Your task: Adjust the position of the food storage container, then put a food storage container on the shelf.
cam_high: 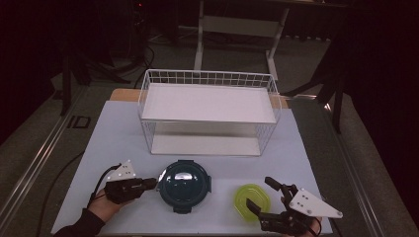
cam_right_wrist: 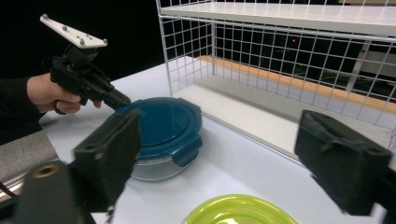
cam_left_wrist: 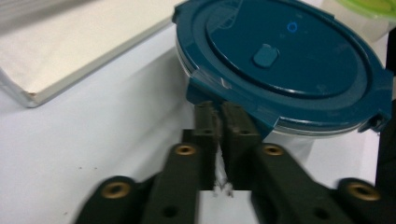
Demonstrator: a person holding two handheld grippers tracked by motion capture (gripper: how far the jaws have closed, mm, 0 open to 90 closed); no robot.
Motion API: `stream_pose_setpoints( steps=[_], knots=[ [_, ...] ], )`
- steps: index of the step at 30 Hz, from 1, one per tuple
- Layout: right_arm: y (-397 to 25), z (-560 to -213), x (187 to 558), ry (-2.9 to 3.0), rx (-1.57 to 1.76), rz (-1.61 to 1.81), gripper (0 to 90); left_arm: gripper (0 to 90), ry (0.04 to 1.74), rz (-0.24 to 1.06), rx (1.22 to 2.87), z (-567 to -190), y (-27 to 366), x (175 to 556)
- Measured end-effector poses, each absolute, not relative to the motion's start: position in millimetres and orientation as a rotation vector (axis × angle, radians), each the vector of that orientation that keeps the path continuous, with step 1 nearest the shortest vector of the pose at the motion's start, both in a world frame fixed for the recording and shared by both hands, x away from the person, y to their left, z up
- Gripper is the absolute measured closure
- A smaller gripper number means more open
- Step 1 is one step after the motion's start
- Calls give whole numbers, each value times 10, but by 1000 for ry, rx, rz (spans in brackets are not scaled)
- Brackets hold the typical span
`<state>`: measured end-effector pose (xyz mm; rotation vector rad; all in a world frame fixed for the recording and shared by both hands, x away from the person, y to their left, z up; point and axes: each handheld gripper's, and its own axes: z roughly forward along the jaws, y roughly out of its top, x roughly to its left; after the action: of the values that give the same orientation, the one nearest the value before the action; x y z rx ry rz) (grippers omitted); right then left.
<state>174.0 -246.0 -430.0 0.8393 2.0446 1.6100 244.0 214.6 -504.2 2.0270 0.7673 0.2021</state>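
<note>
A round container with a dark blue clip-on lid (cam_high: 184,185) sits at the front middle of the table. My left gripper (cam_high: 149,183) is shut, and its tips touch the lid's left side clip (cam_left_wrist: 205,91). In the left gripper view the jaws (cam_left_wrist: 219,116) are pressed together with nothing between them. A smaller container with a lime-green lid (cam_high: 251,201) stands to the right of the blue one. My right gripper (cam_high: 260,193) is open wide at its right edge. In the right gripper view the green lid (cam_right_wrist: 238,212) lies low between the spread jaws (cam_right_wrist: 229,158).
A white two-tier wire rack (cam_high: 207,111) stands behind the containers, both shelves bare. The pale tabletop (cam_high: 113,138) has free room on either side of the rack. In the right gripper view the left hand and its gripper (cam_right_wrist: 100,91) sit by the blue lid (cam_right_wrist: 161,126).
</note>
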Motion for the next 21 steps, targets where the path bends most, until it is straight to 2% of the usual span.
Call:
stream_pose_setpoints(
  steps=[1,2,3,4,5,6,7,8,9,11,12,14,21],
  knots=[
    [-2460,-4300,1740,2045,839,1610,131,775,767,202,2027,-5042,2146,2440],
    [-2422,-4309,1728,2035,818,1568,117,663,768,208,2000,-4976,2177,2423],
    [-2422,-4309,1728,2035,818,1568,117,663,772,206,1986,-4945,2187,2417],
    [-2409,-4307,1726,2033,813,1564,111,610,775,193,1966,-4909,2200,2411],
    [-2371,-4294,1732,2038,796,1569,111,483,776,191,1945,-4874,2208,2398],
    [-2371,-4294,1732,2038,796,1569,111,483,780,196,1925,-4841,2208,2383],
    [-2371,-4294,1732,2038,796,1569,111,386,780,196,1925,-4841,2208,2383],
    [-2344,-4289,1738,2039,783,1560,111,386,774,168,1909,-4784,2199,2367],
    [-2285,-4270,1741,2044,746,1558,111,194,763,155,1907,-4763,2188,2358],
    [-2216,-4241,1773,2058,722,1572,115,75,772,112,1907,-4727,2172,2363],
    [-2216,-4241,1773,2058,722,1572,115,75,777,89,1897,-4714,2163,2366],
    [-2173,-4218,1810,2066,716,1567,118,21,790,71,1900,-4682,2142,2374],
    [-2044,-4093,1987,2098,746,1576,110,35,914,33,1864,-4596,2097,2462]
  ],
)
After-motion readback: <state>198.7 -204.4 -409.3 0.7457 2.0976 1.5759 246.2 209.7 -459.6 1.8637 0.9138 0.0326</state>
